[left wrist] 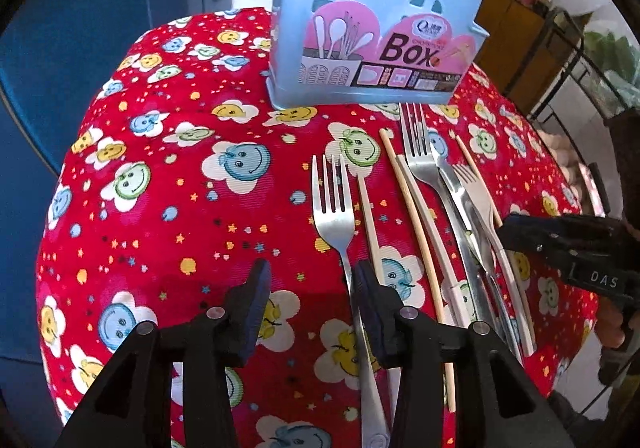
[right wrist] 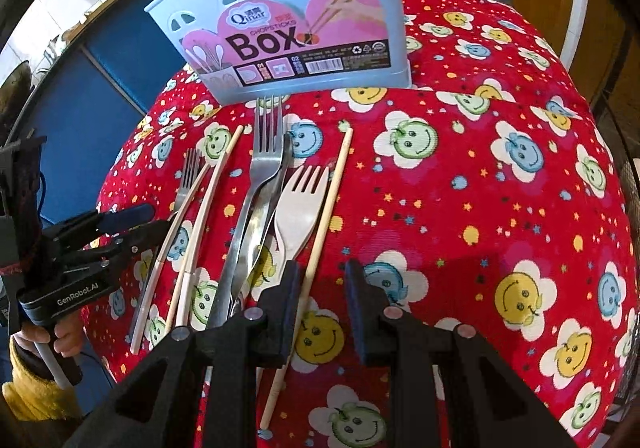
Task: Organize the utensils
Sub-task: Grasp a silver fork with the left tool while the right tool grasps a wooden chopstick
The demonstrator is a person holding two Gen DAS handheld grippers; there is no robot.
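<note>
Chopsticks box point(left wrist: 372, 19): standing upright at the far edge of the table, open top facing up, its label facing the grippers; the utensils are lying just in front of it, tines and tips pointing toward it, so each one probably needs only a lift and a short carry to go in. A pale handle is showing above its left rim in the right wrist view (already inside, I judge).

Tablecloth point(left wrist: 168, 175): red, smiley-flower print, covering the whole work surface.

Steel fork, leftmost point(left wrist: 334, 215): lying apart from the rest, handle running toward the left gripper.

Utensil pile point(right wrist: 256, 215): a large steel fork point(right wrist: 266, 151), what looks like a knife, and a pale plastic fork point(right wrist: 298, 203) are overlapping; light chopsticks point(right wrist: 208, 203) are lying loose on both sides, one point(right wrist: 320, 224) at the right edge.

Left gripper point(left wrist: 310, 308): jaws standing apart, holding nothing; the lone fork's handle is running just beside the right finger, not between the pads. Pose: low, tilted down toward the cloth, pointing at the box.

Right gripper point(right wrist: 322, 308): jaws spread, empty; the rightmost chopstick is passing by the left finger. Pose: hovering low over the near ends of the pile, angled forward.

Next (judgement): either claw needs a small sideways shift before closing.
</note>
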